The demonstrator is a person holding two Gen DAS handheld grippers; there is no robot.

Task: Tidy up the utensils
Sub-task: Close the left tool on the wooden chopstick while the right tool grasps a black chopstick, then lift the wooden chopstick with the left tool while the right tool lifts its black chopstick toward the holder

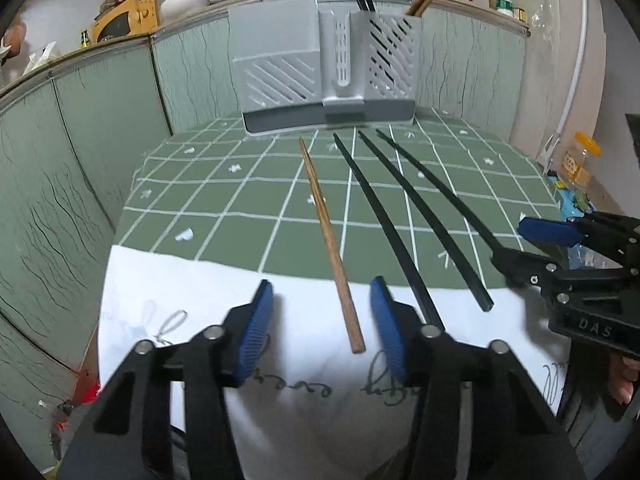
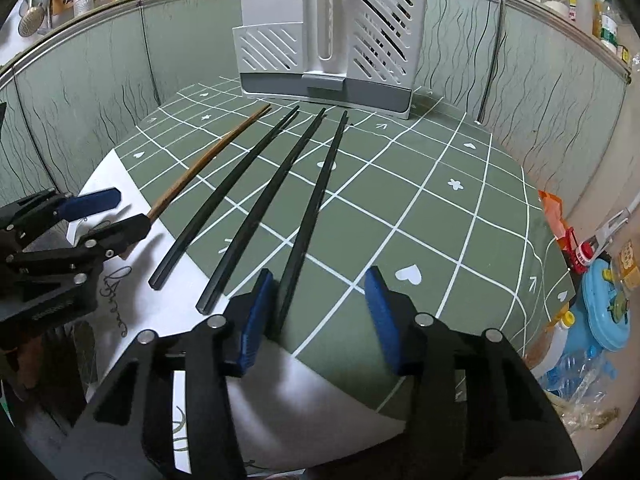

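Both grippers reaching for chopsticks lying before the white slotted plastic utensil holder.
Left gripper fingers are straddling the brown wooden chopstick, apart; right gripper fingers are bracketing the rightmost black chopstick, unclamped. Next: closing, then lifting.

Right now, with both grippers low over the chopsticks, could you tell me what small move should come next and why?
Probably close the left gripper on the wooden chopstick: its near end lies between the open jaws, not yet pinched. The right gripper needs a slight leftward shift first, since the nearest black chopstick sits against its left pad, off centre.
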